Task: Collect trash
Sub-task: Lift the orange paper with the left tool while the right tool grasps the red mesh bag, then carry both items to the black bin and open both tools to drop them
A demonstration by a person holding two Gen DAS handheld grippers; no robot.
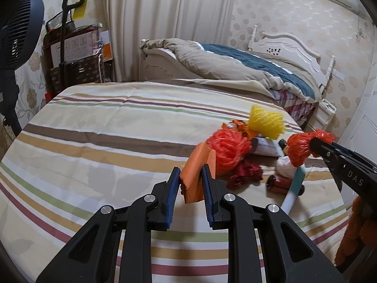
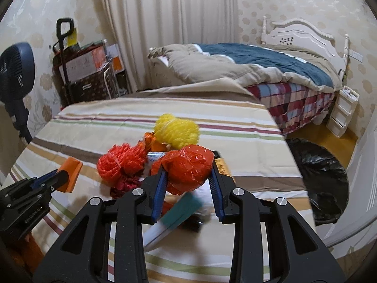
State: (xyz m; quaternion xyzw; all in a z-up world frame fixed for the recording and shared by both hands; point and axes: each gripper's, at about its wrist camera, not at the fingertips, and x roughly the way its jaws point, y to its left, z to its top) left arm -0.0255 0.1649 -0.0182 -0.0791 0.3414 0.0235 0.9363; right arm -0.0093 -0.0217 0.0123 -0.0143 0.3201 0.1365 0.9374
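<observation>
My left gripper (image 1: 190,176) is shut on a folded orange card piece (image 1: 196,165) and holds it just above the striped tablecloth (image 1: 106,129). Seen from the right wrist, this gripper (image 2: 59,175) and the card piece (image 2: 71,172) are at the left. My right gripper (image 2: 188,176) is shut on a crumpled orange-red plastic bag (image 2: 188,167), lifted over the trash pile; the left wrist view shows that gripper (image 1: 315,145) and the bag (image 1: 299,146) at the right. On the cloth lie a yellow mesh net (image 2: 176,129), a red mesh net (image 2: 120,162), a dark red wrapper (image 1: 247,174) and a white-and-teal strip (image 2: 179,210).
A black trash bag (image 2: 320,179) stands open on the floor right of the table. A bed (image 1: 235,70) with rumpled covers is behind the table. At the left are a dark fan (image 1: 18,35) and a cart of boxes (image 1: 75,54).
</observation>
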